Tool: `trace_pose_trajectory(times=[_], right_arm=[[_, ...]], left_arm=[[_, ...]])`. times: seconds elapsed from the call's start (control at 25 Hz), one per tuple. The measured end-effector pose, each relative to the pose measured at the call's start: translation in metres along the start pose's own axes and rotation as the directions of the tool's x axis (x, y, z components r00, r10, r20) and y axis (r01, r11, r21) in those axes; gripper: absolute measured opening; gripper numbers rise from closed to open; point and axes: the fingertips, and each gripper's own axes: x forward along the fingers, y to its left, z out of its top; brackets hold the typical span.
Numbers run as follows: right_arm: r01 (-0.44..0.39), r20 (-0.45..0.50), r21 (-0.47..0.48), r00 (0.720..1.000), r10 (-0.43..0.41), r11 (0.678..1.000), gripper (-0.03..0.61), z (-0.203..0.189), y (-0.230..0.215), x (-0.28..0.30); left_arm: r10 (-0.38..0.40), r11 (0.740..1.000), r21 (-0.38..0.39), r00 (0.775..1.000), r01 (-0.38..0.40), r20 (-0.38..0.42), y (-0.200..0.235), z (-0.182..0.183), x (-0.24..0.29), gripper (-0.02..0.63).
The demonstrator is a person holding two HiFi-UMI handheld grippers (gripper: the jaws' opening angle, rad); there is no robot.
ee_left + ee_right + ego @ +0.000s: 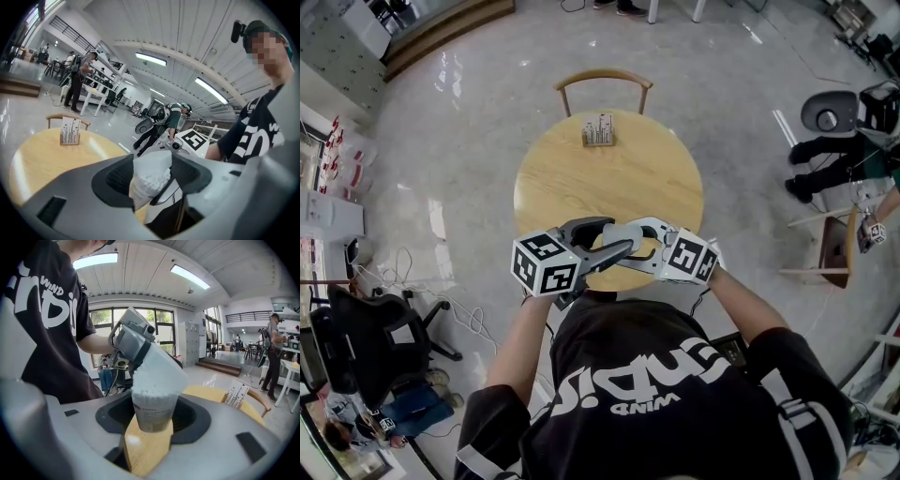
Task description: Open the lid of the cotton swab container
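Note:
A clear cotton swab container (pixel 152 411), packed with white swabs (pixel 150 383), stands upright between my right gripper's (pixel 152 414) jaws, which are shut on its body. Its white lid (pixel 161 364) is tilted up off the swabs and leans away to the right. My left gripper (pixel 152 174) is shut on that lid (pixel 152 161), with the swab tips (pixel 153 180) just below it. In the head view both grippers meet tip to tip over the near edge of the round wooden table (pixel 581 178), the left gripper (pixel 614 249) at left and the right gripper (pixel 625 234) at right; the container is hidden there.
A small wooden holder with cards (pixel 598 131) stands at the table's far side, and a wooden chair (pixel 605 80) is behind it. A black office chair (pixel 375 337) is at the left. A bent-over person (pixel 844 150) is at the right.

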Motion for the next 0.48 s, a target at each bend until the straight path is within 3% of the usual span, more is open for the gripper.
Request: trace_pose_trajectory(times=[0.24,0.48], right_arm=[[0.004,-0.006,-0.013,1.0,-0.004,1.0,0.21,-0.0047,0.0006,-0.0001],[0.005,0.002,0.005,1.0,-0.005,1.0,0.21,-0.0043,-0.0004,0.0002]], left_arm=[[-0.01,0.995,-0.099,1.0,0.008,-0.014,0.0029,-0.0009,0.0026,0.258],[-0.006,0.994,-0.109,1.0,0.006,0.004,0.0036,0.0,0.0021,0.258]])
